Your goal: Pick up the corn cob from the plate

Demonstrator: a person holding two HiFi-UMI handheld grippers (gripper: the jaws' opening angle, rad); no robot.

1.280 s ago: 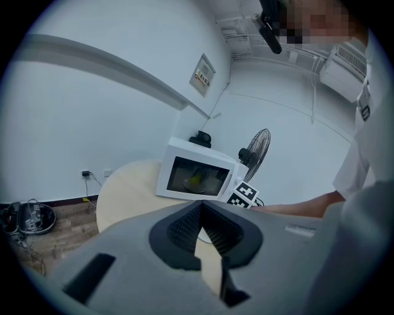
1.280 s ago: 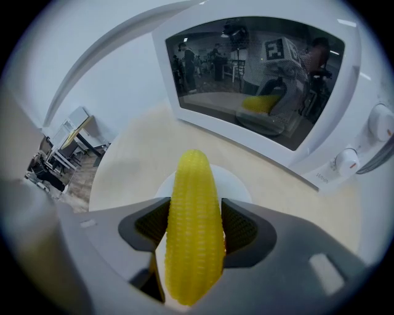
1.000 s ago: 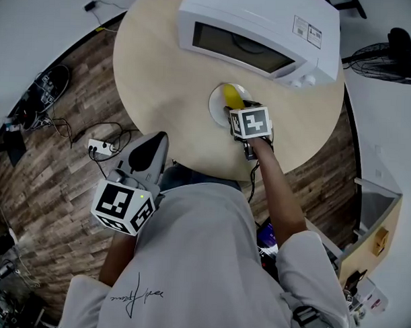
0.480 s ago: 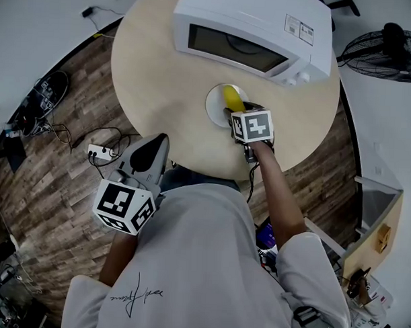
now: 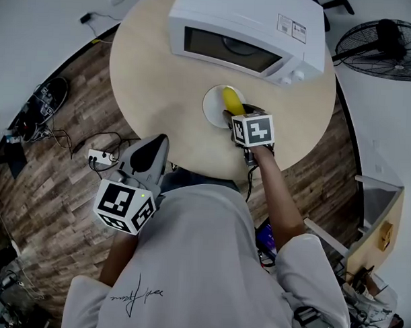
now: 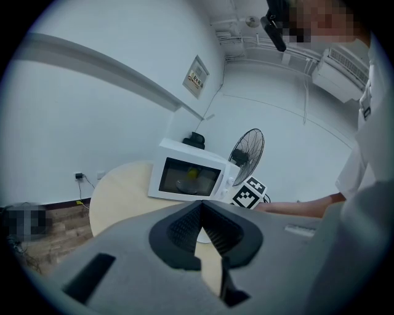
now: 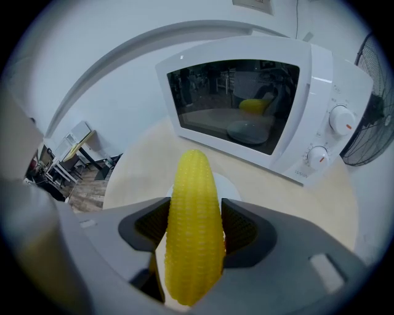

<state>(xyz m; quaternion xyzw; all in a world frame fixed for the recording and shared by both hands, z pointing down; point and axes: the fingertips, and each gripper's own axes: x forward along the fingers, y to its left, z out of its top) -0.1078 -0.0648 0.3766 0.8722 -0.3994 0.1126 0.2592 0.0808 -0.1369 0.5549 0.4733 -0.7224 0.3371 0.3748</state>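
My right gripper (image 7: 194,231) has its jaws set wide and clamped on the corn cob (image 7: 192,203), one pad pressing each side, the cob's pointed end sticking out past the pads. In the head view the corn cob (image 5: 231,97) sits over the white plate (image 5: 213,105) near the middle of the frame; I cannot tell whether its tip touches the plate. Just beyond the plate, toward the top of the frame, the white microwave (image 5: 244,30) stands on the round wooden table (image 5: 155,77) with its door closed, close ahead of the gripper. A floor fan (image 5: 381,48) stands off the table at upper right. My left gripper (image 6: 200,224) hangs at lower left, off the table edge, jaws together and empty.
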